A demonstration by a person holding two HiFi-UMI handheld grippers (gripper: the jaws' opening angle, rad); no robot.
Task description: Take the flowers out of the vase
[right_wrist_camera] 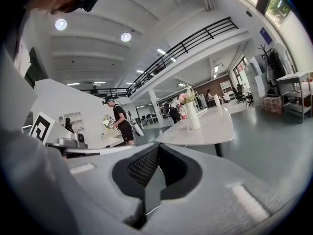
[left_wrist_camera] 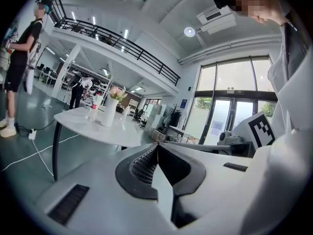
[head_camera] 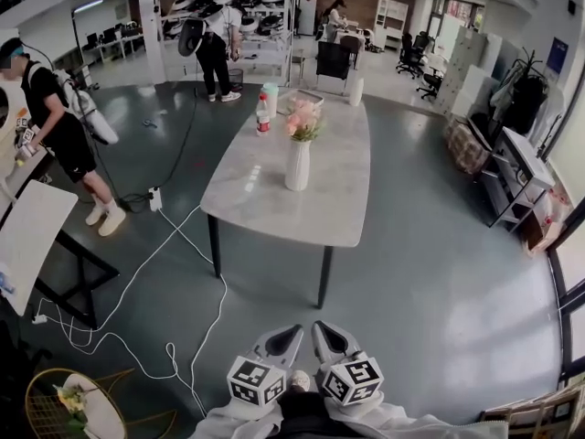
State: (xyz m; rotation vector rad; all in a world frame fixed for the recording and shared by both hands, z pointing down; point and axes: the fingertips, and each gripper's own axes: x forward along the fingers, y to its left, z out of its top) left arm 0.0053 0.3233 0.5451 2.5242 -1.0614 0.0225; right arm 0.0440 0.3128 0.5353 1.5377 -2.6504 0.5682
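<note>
A white vase (head_camera: 297, 165) with pink flowers (head_camera: 303, 122) stands near the middle of a white marble-look table (head_camera: 320, 213), a few steps ahead of me. Low at the bottom of the head view, over the floor and well short of the table, my left gripper (head_camera: 291, 334) and right gripper (head_camera: 324, 330) sit side by side. Both are shut and hold nothing. In the left gripper view the left gripper (left_wrist_camera: 157, 146) points past the vase (left_wrist_camera: 108, 112) and flowers (left_wrist_camera: 116, 93). From the right gripper (right_wrist_camera: 157, 146) the vase (right_wrist_camera: 191, 115) shows ahead to the right.
A bottle with a red label (head_camera: 263, 115) stands on the table behind the vase. White cables (head_camera: 137, 282) trail over the floor at the left, by a black-framed table (head_camera: 37, 236) and a person (head_camera: 55, 117). Shelving (head_camera: 516, 176) lines the right side.
</note>
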